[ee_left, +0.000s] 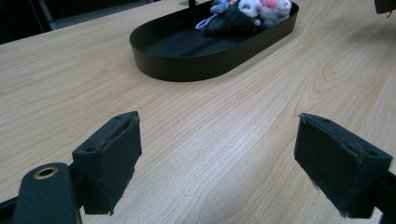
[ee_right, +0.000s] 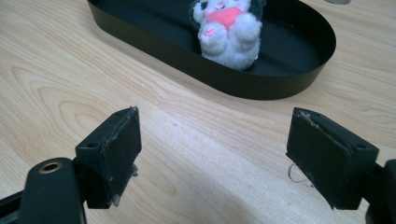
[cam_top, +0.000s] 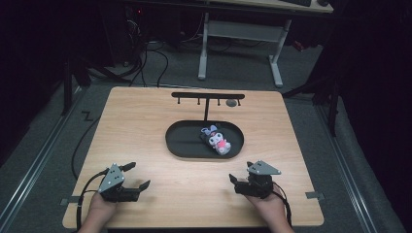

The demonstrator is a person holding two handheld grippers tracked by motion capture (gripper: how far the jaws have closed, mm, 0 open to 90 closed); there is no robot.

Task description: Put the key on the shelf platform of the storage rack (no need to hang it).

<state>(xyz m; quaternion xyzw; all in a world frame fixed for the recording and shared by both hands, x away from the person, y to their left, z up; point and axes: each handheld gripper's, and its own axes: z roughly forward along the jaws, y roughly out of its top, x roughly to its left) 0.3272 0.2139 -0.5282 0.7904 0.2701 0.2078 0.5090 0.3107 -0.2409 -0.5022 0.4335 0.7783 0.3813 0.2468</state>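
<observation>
A small plush toy (cam_top: 216, 138), black and white with a pink front, lies in the right half of a black oval tray (cam_top: 184, 145) at the table's middle. From the left gripper view the plush (ee_left: 247, 11) lies at the tray's (ee_left: 187, 70) far end. It (ee_right: 229, 32) looks white and pink in the right gripper view, inside the tray (ee_right: 280, 88). My left gripper (cam_top: 137, 175) rests open near the front left of the table, nothing between its jaws. At the front right my right gripper (cam_top: 239, 177) stands open and empty, just short of the tray.
A black hook rack (cam_top: 208, 97) on a thin post rises from the tray's far side. The light wooden table (cam_top: 145, 121) ends close behind both hands. Beyond it are a white desk frame (cam_top: 243, 43) and cables on a grey floor.
</observation>
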